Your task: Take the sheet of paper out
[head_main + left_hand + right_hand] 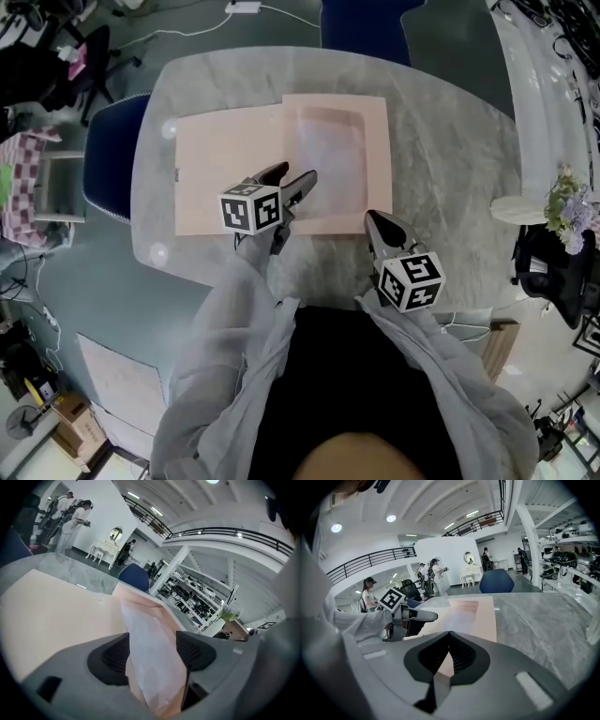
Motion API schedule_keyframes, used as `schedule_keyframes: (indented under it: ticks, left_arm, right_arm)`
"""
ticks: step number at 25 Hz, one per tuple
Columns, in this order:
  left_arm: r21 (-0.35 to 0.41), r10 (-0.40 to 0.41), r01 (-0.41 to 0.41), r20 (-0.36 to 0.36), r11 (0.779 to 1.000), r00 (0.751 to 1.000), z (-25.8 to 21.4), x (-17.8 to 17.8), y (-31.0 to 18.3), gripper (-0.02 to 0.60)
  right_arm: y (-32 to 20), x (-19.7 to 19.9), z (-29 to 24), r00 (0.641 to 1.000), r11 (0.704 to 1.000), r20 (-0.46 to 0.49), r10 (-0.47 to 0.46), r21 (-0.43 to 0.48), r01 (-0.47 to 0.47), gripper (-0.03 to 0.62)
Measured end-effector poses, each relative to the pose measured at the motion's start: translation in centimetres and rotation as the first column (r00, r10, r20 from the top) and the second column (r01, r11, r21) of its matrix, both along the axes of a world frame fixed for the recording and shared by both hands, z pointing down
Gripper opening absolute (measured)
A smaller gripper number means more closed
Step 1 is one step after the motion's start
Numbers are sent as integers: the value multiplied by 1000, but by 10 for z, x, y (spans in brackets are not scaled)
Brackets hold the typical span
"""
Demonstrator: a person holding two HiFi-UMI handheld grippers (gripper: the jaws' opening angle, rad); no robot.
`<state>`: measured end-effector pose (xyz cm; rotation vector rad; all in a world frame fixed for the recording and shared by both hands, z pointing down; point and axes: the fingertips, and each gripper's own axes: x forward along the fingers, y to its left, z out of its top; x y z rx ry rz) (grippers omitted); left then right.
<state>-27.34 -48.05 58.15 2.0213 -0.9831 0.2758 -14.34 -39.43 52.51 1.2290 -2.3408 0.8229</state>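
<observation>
Head view, left gripper [292, 178]: jaws apart, just left of the frame's middle. They straddle the near edge of the pink folder's [225, 155] right leaf, and the marker cube [251, 208] faces up.
Head view, right gripper [373, 219]: lower and to the right, its tip sits on the folder's near right corner.
Head view, sheet of paper [328, 164]: pale and whitish, it lies inside the right leaf of the open folder, at the middle of the marble table [450, 141].
Head view, arms: both grey sleeves [225, 347] reach up from the bottom of the frame, the left further forward than the right.
Left gripper view, fingers [115, 653]: spread. The sheet of paper [150, 630] and the pink leaf under it rise through the gap, and the paper fills most of it.
Left gripper view, folder [56, 616]: its other leaf lies flat at the left of the frame.
Right gripper view, right gripper [449, 634]: pads pressed together, with a pink sliver of the folder [485, 616] pinched between them.
Right gripper view, left gripper [408, 616]: at the middle left, it points across the folder.
</observation>
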Motion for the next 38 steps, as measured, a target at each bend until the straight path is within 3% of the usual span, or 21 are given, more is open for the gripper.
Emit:
schedule_keyframes:
  ticks: [21,30,34,38]
  left_arm:
    - [-130,52,-43,69,991,996,49,15,-33,285]
    - [-156,29,-2,174,988,984,60,7,-39,169]
    - [-158,21,18,243,987,970,65,0,-40,66]
    - [-154,22,22,278,988,960,67,-3,-42,24]
  right_arm:
    - [-16,10,14,999,998,-10,49,-34,-49,12]
    - [-21,11,16,999,998,-4,51,-33,-52,12]
    - [-21,13,17,999,998,-4,52,-33,-52,12]
    - [-21,14,16,999,998,-7,54,-32,-54,12]
